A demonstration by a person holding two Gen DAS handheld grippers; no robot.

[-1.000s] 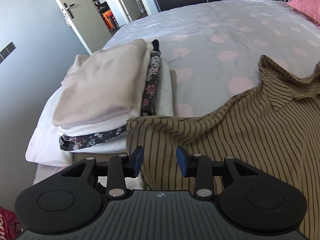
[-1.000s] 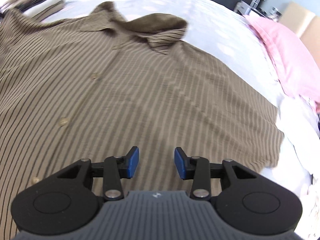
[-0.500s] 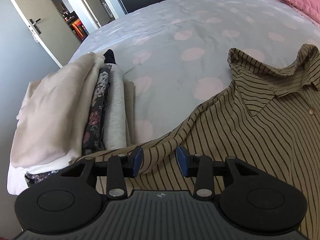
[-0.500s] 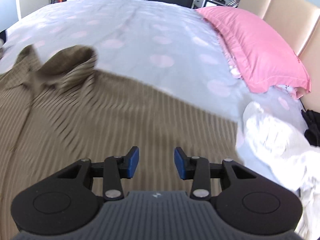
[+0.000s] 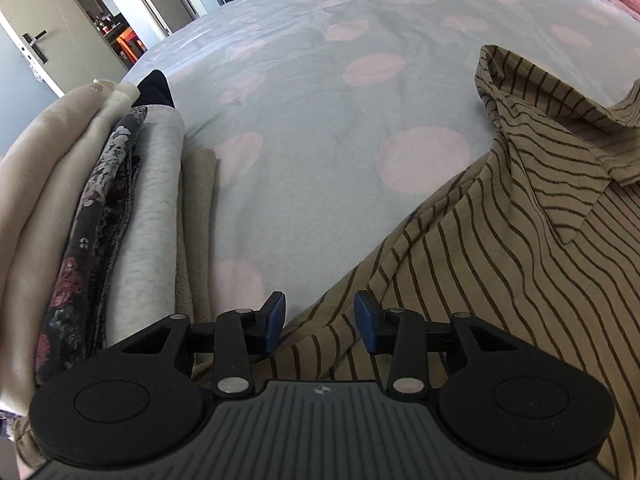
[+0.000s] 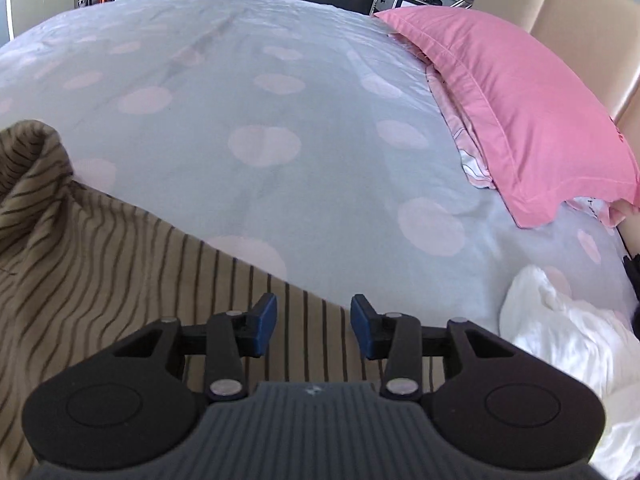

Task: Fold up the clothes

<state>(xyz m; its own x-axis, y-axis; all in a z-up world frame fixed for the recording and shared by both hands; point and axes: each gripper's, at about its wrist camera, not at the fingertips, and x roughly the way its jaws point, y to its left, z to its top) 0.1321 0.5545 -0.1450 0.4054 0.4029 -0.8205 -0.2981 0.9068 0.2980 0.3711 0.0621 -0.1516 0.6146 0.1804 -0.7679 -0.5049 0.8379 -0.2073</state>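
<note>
Folded stack (image 5: 100, 216) sits at far left on the bed (image 5: 320, 120). Striped shirt (image 5: 500, 264) lies spread beside it. Left gripper (image 5: 320, 318) and right gripper (image 6: 314, 328) hover parted, empty, over opposite shirt edges. Recommended: pinch both edges evenly, avoiding the duvet.

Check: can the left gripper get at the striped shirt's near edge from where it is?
Probably yes. The left gripper is open right over the striped shirt edge, nothing between; the folded stack lies off to its left.

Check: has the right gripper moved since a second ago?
Yes. The right gripper swept from mid-shirt toward the pink pillow; it now sits over the striped shirt's edge, jaws open.
</note>
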